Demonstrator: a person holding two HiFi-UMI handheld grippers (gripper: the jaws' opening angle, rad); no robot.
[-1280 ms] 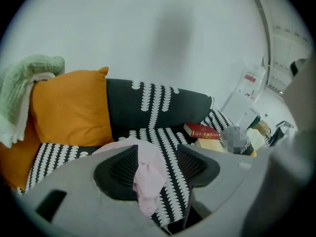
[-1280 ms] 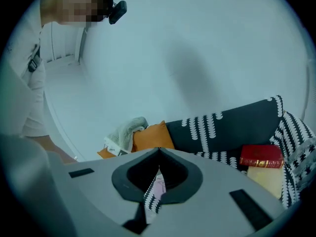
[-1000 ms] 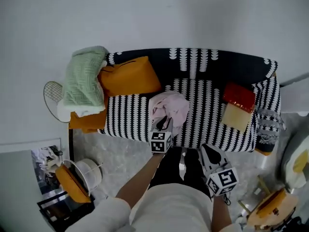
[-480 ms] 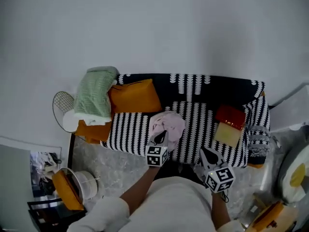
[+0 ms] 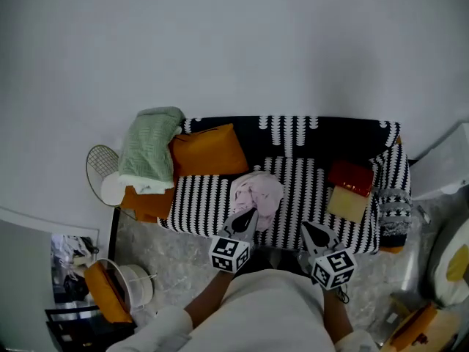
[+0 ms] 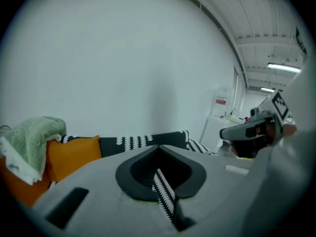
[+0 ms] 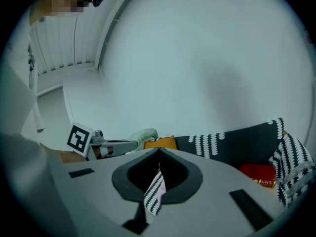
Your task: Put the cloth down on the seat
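A crumpled pink cloth [image 5: 258,193] lies in the middle of the black-and-white striped sofa seat [image 5: 308,189], near its front edge. My left gripper [image 5: 247,215] is just in front of the cloth's near edge, apart from it, with its jaws shut and nothing between them. In the left gripper view the left gripper [image 6: 158,147] shows only a thin slit with sofa pattern behind it. My right gripper [image 5: 307,226] hovers at the seat's front edge to the right of the cloth. It looks shut and empty in the right gripper view [image 7: 159,151].
An orange cushion [image 5: 209,150] and a green blanket [image 5: 152,149] sit at the sofa's left end. A red item [image 5: 350,176] and a yellow cushion [image 5: 348,204] lie on the right. A wire fan [image 5: 102,171] stands on the floor at the left.
My left gripper has drawn back from the pink cloth toward the person and risen; the cloth stays on the seat. The right gripper lifted slightly.
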